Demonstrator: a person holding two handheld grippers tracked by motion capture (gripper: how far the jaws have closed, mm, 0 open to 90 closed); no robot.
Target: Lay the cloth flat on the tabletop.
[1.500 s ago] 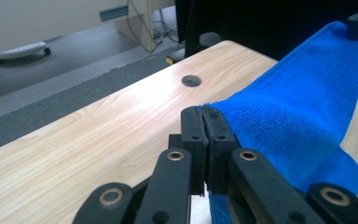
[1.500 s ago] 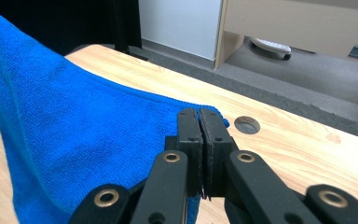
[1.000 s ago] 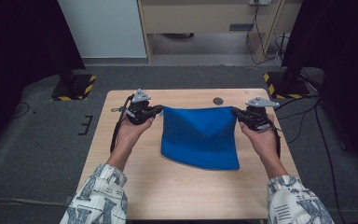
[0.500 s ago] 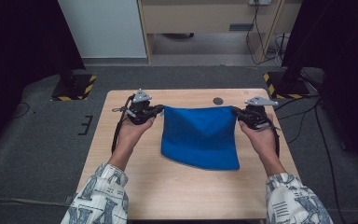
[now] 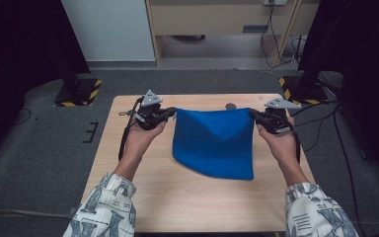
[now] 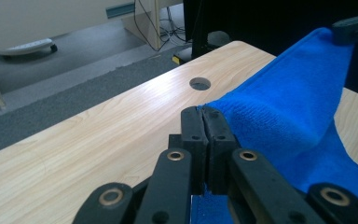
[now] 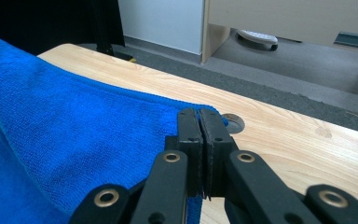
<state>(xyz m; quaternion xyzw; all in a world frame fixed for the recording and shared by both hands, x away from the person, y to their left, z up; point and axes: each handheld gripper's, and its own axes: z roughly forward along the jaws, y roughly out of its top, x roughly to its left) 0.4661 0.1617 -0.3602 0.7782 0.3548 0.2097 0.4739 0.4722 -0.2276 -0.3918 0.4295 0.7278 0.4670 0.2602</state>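
Observation:
A blue cloth (image 5: 214, 143) is held up by its two far corners over the wooden table (image 5: 148, 197); its near part rests on the tabletop. My left gripper (image 5: 172, 112) is shut on the cloth's far left corner. In the left gripper view the jaws pinch the blue cloth (image 6: 284, 116) at that gripper's tips (image 6: 206, 112). My right gripper (image 5: 251, 113) is shut on the far right corner. In the right gripper view the jaws at that gripper's tips (image 7: 199, 114) clamp the edge of the cloth (image 7: 65, 135), which stretches taut toward the other hand.
A round cable hole (image 5: 231, 105) sits in the table near its far edge, just behind the cloth. Black stands with yellow-striped feet (image 5: 79, 93) flank the table on the grey carpet. A cabinet (image 5: 212, 19) and cables lie beyond.
The left hand has lifted its corner a little, so the cloth's far edge stands slightly higher and tauter. The right hand has stayed in place.

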